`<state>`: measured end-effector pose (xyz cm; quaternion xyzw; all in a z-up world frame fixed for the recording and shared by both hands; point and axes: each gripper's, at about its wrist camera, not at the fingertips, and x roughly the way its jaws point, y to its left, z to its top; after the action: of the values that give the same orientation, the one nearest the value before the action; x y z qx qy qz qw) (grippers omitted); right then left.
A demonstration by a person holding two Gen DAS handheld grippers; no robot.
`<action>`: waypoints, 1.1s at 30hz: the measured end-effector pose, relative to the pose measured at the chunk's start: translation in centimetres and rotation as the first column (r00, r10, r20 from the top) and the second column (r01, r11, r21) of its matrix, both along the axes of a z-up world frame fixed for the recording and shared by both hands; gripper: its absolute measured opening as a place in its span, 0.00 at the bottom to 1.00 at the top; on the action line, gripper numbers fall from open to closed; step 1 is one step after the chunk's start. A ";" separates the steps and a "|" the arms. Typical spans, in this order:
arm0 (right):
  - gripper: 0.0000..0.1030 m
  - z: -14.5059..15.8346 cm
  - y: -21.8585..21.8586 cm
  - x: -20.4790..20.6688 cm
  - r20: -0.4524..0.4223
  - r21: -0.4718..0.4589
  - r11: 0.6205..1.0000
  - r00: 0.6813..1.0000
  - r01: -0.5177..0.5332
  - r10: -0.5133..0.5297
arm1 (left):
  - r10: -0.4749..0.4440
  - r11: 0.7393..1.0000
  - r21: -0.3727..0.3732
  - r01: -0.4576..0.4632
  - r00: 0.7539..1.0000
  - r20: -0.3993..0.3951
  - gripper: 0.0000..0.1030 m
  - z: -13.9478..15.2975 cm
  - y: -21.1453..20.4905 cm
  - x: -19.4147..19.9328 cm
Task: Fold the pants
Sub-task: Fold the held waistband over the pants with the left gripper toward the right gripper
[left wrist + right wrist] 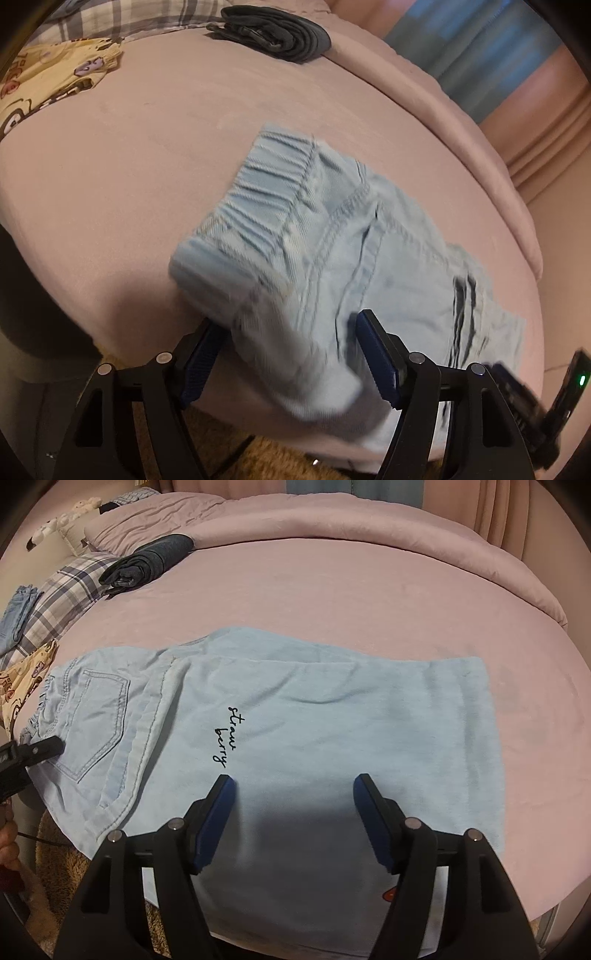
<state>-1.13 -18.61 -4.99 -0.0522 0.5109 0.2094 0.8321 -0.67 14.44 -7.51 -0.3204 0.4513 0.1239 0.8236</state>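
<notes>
Light blue pants (314,716) lie folded lengthwise on the pink bed (332,590), waistband to the left, black "strawberry" script on the leg. In the left wrist view the pants (332,240) show their elastic waistband, and a fold of cloth lies between the spread jaws of my left gripper (291,354) at the bed's near edge. The left gripper also shows in the right wrist view (40,753) at the waist end. My right gripper (293,801) is open and empty over the leg near the front edge. It shows at the lower right of the left wrist view (543,398).
A folded dark garment (147,561) lies at the back left, also in the left wrist view (277,33). A plaid pillow (62,587), a yellow cartoon cloth (48,81) and folded jeans (18,613) lie at the left. A rolled pink duvet (369,528) borders the back.
</notes>
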 end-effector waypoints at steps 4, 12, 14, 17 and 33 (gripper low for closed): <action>0.66 0.0 -0.5 -0.2 0.005 0.026 1.000 1.000 -0.002 0.002 | 0.033 0.997 -0.066 -0.031 0.999 0.033 0.25 0.1 0.9 0.9; 0.64 0.1 -2.9 0.0 -0.031 0.148 0.988 0.999 0.033 -0.029 | -0.084 0.985 0.164 0.048 0.973 0.216 0.18 8.8 -5.4 -0.1; 0.64 0.3 -3.7 -0.1 -0.042 0.170 0.984 0.998 0.057 -0.051 | -0.180 0.971 0.207 0.123 0.942 0.284 0.18 11.5 -8.2 0.0; 0.64 0.9 -5.5 -0.1 -0.037 0.173 0.979 0.994 0.111 -0.106 | -0.318 0.925 0.308 0.222 0.897 0.307 0.18 13.2 -12.7 0.8; 0.64 1.0 -16.5 -0.8 -0.093 0.236 0.900 0.931 0.366 -0.354 | -0.672 0.664 0.416 0.620 0.740 -0.030 0.28 4.9 -27.9 6.4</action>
<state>-1.92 -35.07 -3.97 0.1531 0.5013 0.1157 0.8437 5.74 -13.43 -2.66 0.0291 0.4473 -0.1077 0.8874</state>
